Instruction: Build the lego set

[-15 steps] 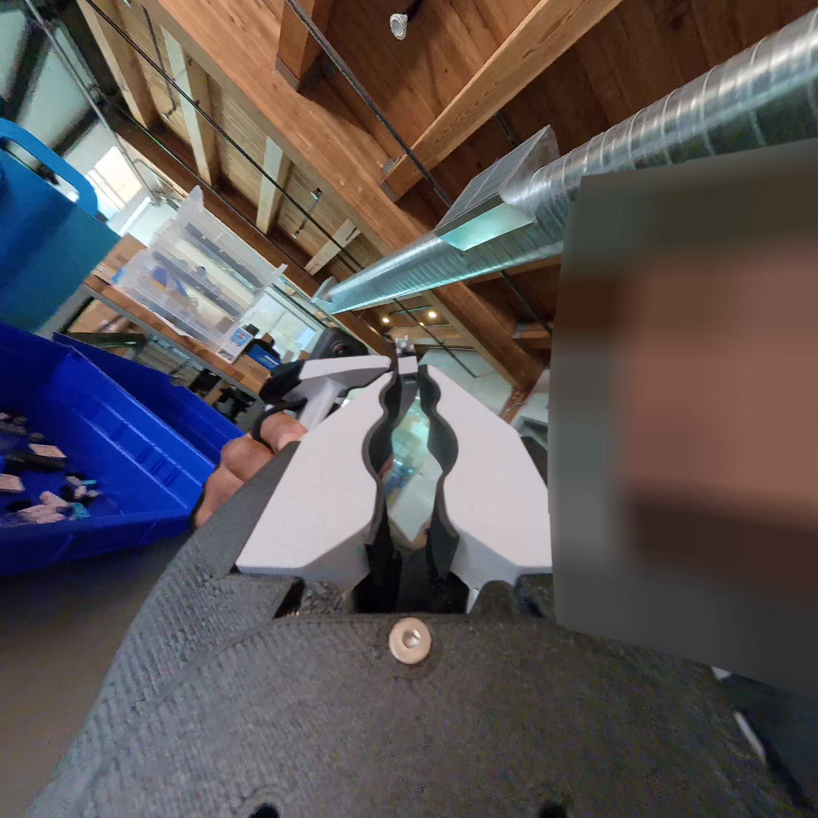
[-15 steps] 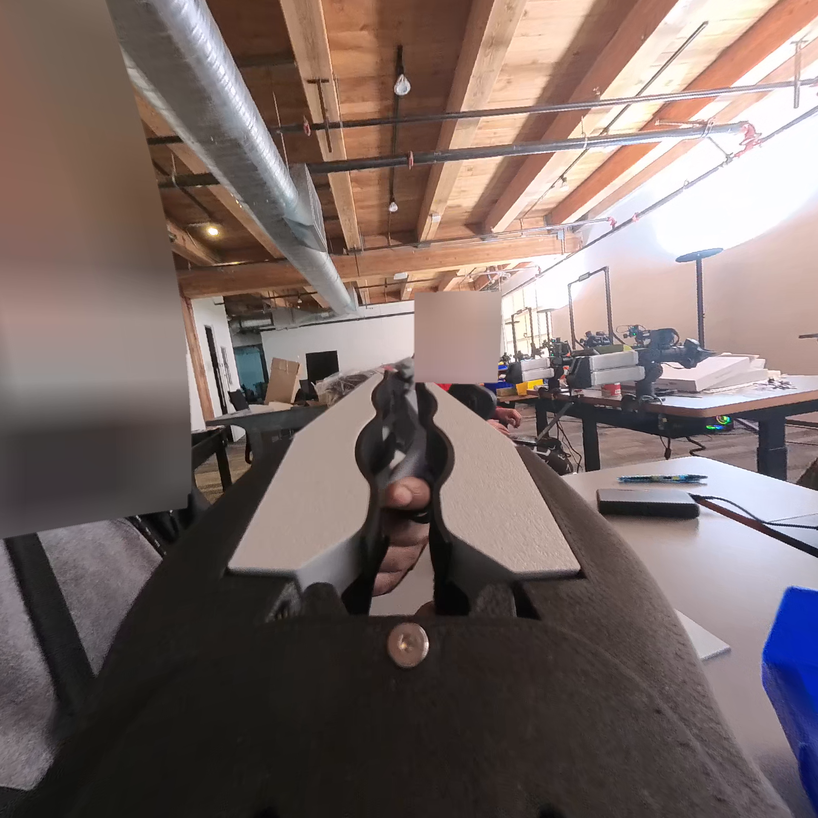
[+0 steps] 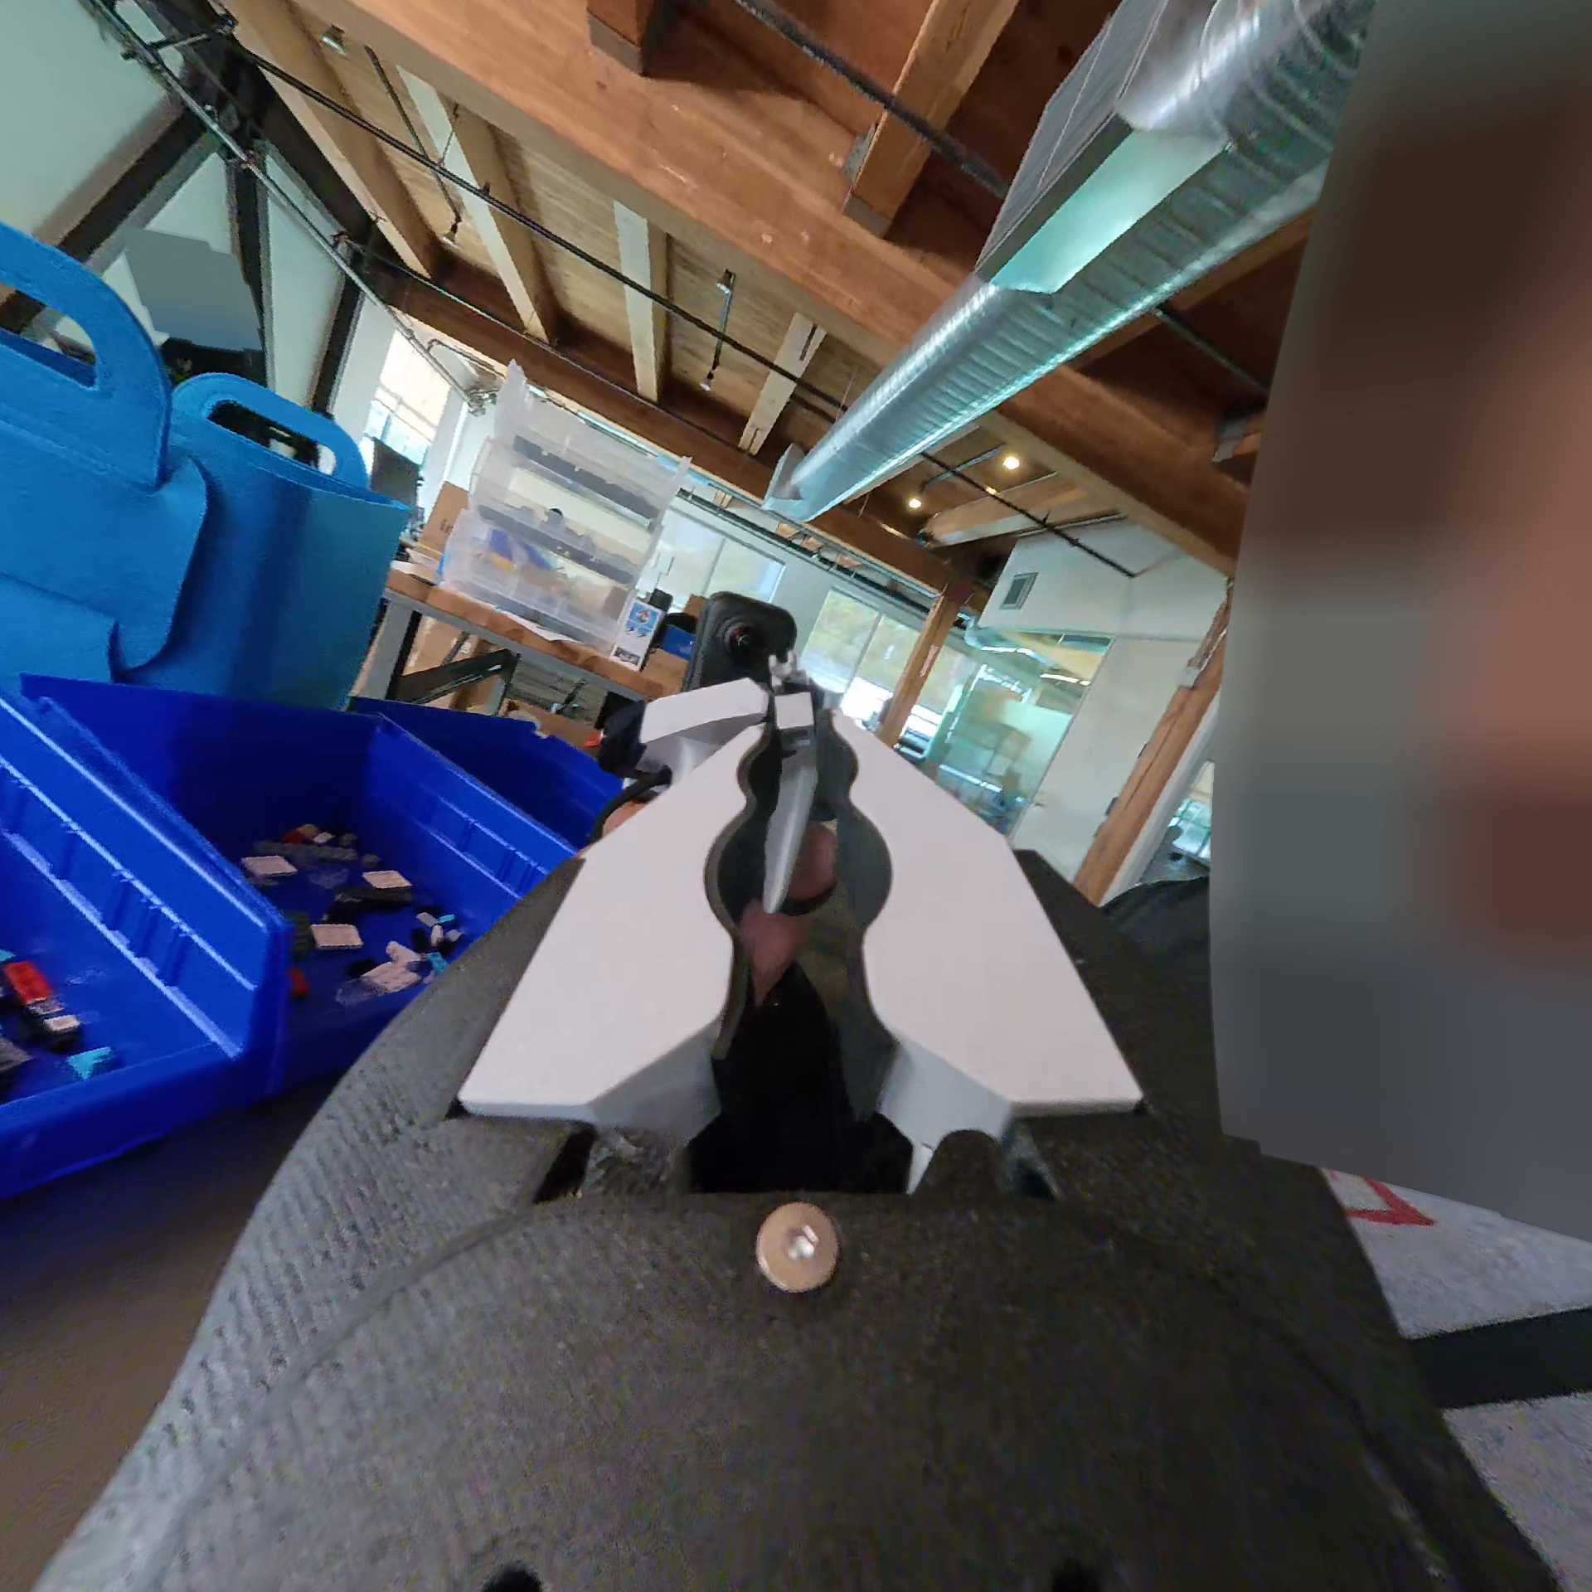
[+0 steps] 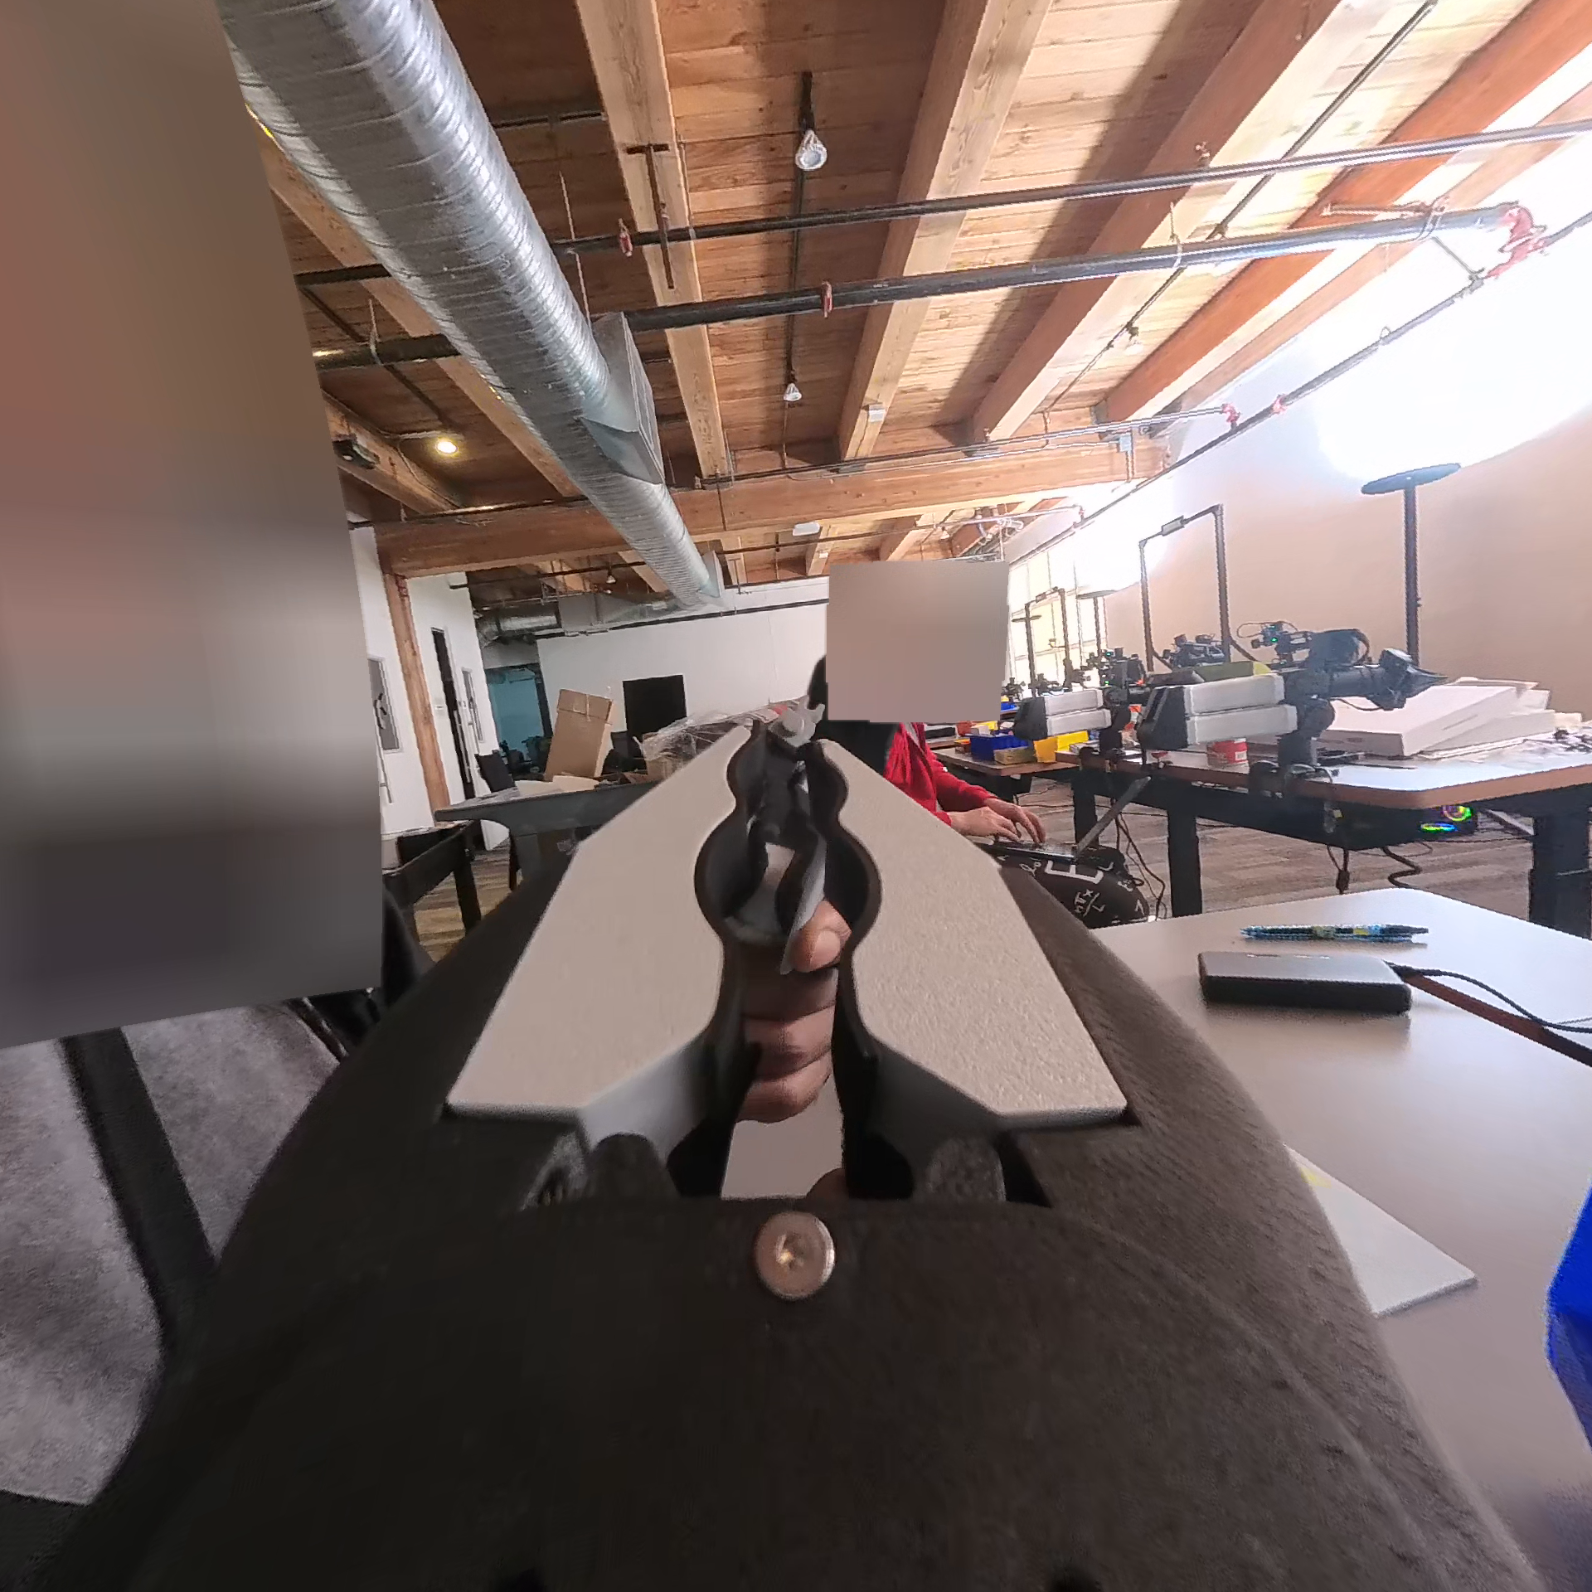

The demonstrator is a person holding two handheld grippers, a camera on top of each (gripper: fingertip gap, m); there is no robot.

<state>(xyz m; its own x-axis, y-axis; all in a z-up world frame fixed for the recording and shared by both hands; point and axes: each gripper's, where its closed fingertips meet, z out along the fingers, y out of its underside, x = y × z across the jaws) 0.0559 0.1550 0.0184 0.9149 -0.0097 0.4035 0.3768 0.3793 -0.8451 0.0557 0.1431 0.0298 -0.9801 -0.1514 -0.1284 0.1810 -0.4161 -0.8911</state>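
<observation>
Both grippers are raised off the table and meet tip to tip. In the left wrist view my left gripper [image 3: 794,719] has its jaws closed on a small pale lego piece [image 3: 792,708]. The right gripper [image 3: 715,719] reaches in from behind it, held by a hand. In the right wrist view my right gripper [image 4: 791,741] is closed on a small grey lego piece [image 4: 797,719]. The left gripper's dark and grey fingers [image 4: 775,836] show through the gap. Loose lego pieces [image 3: 362,904] lie in a blue bin [image 3: 431,775] at the left.
A second blue bin [image 3: 129,913] holds more pieces, with blue handled carriers [image 3: 258,534] behind. On the grey table [image 4: 1464,1146] lie a black device [image 4: 1301,982], a pen [image 4: 1331,931] and a white sheet [image 4: 1396,1266]. A person in red [image 4: 930,784] sits at a far desk.
The left wrist view has tilted down and swung, so the bins show more. The right gripper now lies straight behind the left gripper's gap. The right wrist view is almost unchanged.
</observation>
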